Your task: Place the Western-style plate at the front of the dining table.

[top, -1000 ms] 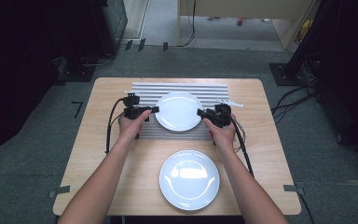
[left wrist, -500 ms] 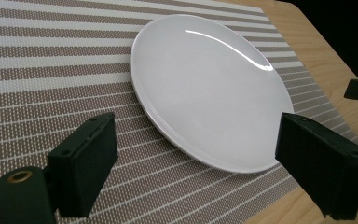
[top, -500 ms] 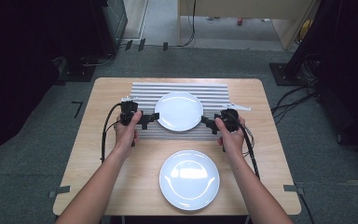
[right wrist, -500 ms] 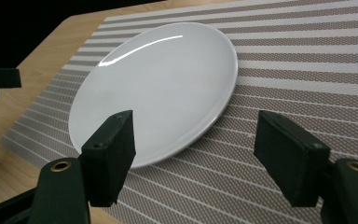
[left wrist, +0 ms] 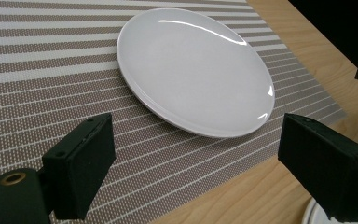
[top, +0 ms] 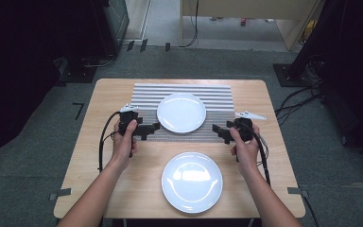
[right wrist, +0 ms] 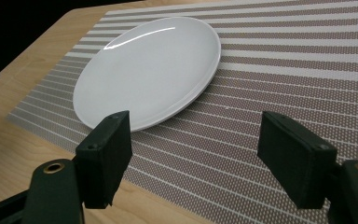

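One counter [top: 99, 189] carries a striped mat [top: 217, 90], and the far plate [top: 181, 112] lies on it. Just beside the plate, the left hand-held gripper [top: 152, 131] and right hand-held gripper [top: 217, 131] have just been opening, nothing between them.

Bare forearms, no sleeves. Black left gripper [top: 149, 130] and black right gripper [top: 220, 132], blocky matte jaws, brass-ringed holes at the bases, grey three-cornered plates on top, black cables trailing off.
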